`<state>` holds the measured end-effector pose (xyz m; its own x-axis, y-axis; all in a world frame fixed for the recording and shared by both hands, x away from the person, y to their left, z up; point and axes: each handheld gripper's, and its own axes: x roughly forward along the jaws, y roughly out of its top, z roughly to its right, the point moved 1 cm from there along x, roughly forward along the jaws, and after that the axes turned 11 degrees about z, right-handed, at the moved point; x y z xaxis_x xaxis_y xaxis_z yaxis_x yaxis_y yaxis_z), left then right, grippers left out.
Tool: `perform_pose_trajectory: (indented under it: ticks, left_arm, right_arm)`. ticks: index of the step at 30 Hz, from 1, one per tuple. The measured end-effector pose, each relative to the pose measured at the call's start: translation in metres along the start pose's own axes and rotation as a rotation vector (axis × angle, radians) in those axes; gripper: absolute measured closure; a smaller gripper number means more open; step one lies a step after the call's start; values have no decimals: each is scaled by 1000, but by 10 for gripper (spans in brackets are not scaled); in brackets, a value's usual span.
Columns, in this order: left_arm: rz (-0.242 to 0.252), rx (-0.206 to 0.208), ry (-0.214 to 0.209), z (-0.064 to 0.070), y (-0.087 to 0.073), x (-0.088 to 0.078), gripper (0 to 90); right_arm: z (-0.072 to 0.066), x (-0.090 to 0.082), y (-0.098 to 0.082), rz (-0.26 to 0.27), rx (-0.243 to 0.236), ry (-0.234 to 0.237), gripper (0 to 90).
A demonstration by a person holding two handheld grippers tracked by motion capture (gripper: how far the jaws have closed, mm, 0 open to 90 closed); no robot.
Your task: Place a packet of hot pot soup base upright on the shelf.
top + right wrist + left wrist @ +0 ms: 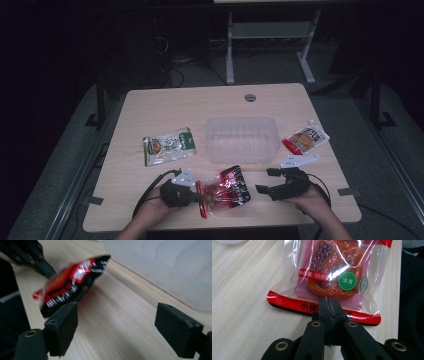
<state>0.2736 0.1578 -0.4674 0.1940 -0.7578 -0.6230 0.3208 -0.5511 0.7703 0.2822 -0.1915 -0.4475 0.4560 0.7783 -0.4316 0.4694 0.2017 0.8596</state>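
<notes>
So the red snack pouch (226, 191) is sitting low in the middle of the high view, just below the clear plastic tub (242, 139), and it's pinched by the left gripper (198, 196) right on its sealed bottom strip. In the left gripper view the jaws are seen pressed flat together on that red-and-black seam (294, 304), with the pouch stretching away toward the top of the frame. The right gripper (265, 181) is parked to the right of the pouch, jaws spread wide with nothing between them; in the right gripper view the pouch's far end (72, 282) is seen hanging lifted at upper left, off the table (117, 322).

What could go wrong here, roughly:

- The pouch is held by one thin slippery seam only. If it's swung toward the tub quickly, it could be slid out of the jaws and dropped short on the table.
- The free end sags and flops, so the tub's near rim could be caught by it and the tub shoved away rather than filled.
- If a second grip is attempted, film could be missed by the open right jaws, or the soft contents squashed.
- The near table edge is close, so a dropped pouch could be lost off it.

The green packet (169, 145) and orange packet (305, 138) are well clear.
</notes>
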Motion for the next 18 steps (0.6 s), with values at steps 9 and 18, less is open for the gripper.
perform_pose_trajectory:
  ticks: [9,18]
  left_arm:
    - [0,3,2,1,0,0,896]
    - [-2,5,2,0,0,0,897]
  right_arm:
    - [-16,27,17,-10,-9,81,238]
    - [-20,51,16,-62,15,119,260]
